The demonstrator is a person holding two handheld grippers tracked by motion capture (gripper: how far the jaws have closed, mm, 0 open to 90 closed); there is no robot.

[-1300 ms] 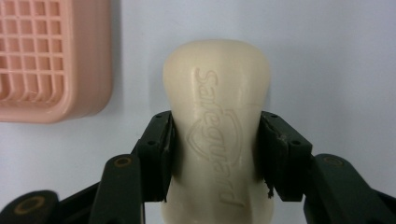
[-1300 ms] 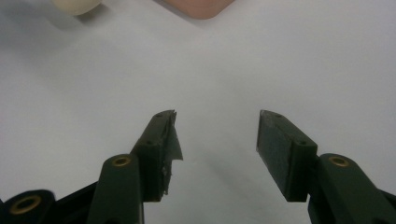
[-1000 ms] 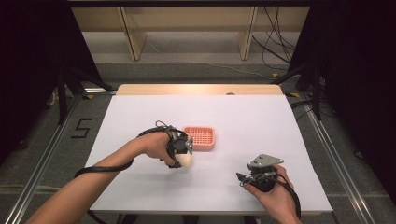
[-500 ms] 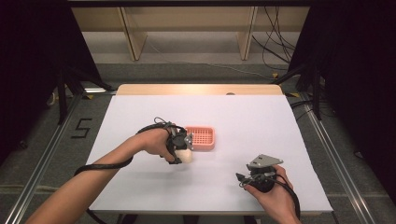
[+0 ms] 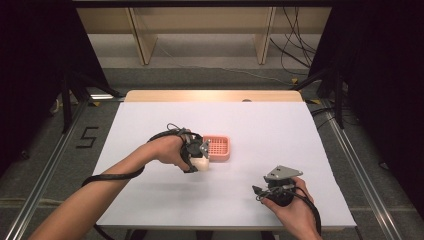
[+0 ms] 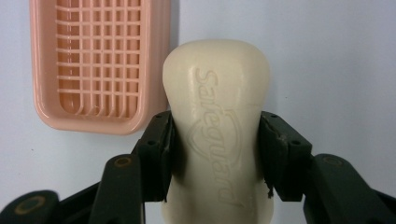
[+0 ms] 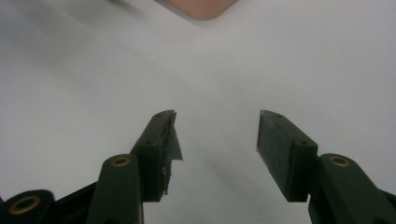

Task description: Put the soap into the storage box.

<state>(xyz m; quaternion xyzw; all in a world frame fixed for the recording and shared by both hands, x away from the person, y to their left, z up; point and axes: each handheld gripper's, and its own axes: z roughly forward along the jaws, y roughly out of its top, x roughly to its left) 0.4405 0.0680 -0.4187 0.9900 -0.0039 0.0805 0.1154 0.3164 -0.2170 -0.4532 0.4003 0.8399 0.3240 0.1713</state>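
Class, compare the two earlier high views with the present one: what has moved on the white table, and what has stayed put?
Very little. The left gripper, shut on the cream bar of soap, has edged slightly toward the pink slatted soap dish; the grip was already closed earlier. The dish, the white table and the open right gripper near the front edge stayed as they were.
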